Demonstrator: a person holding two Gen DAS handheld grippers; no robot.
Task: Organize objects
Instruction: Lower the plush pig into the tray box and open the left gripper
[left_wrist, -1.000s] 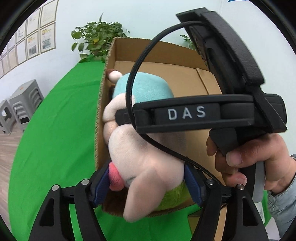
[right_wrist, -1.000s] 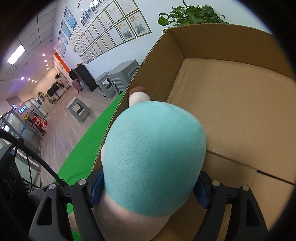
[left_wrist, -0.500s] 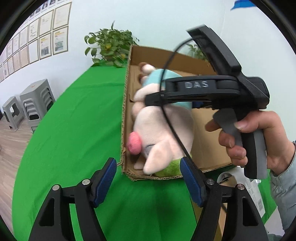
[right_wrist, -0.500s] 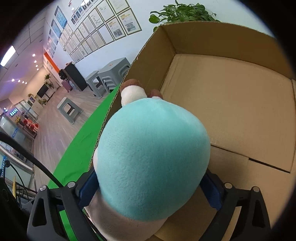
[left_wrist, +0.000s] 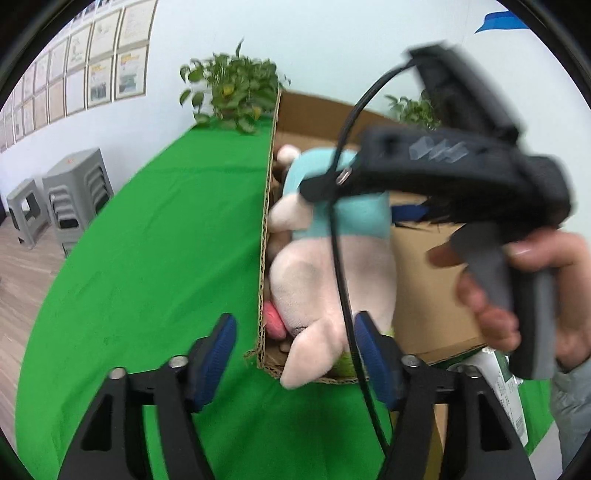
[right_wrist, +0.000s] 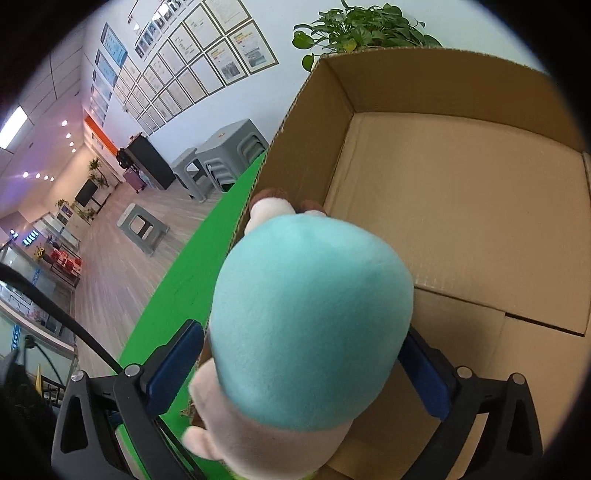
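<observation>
A plush pig toy (left_wrist: 325, 273) with a pale pink body and a teal back lies inside an open cardboard box (left_wrist: 428, 288), against its left wall, one ear hanging over the near rim. My left gripper (left_wrist: 295, 354) is open and empty, just in front of the box's near corner. My right gripper (right_wrist: 295, 365) is open with its pads spread wide on either side of the toy's teal back (right_wrist: 314, 325), apart from it. The right gripper body (left_wrist: 461, 173) and the hand holding it show above the box in the left wrist view.
The box (right_wrist: 461, 221) stands on a green tablecloth (left_wrist: 147, 258); most of its floor is bare cardboard. Potted plants (left_wrist: 236, 92) stand behind the box. Grey stools (left_wrist: 74, 192) stand on the floor at left. A white packet (left_wrist: 506, 384) lies by the box's right side.
Both grippers opened and let go of the plush toy, which now rests in the box. My left gripper pulled back out of the box. My right gripper's pads spread wider and lifted.
</observation>
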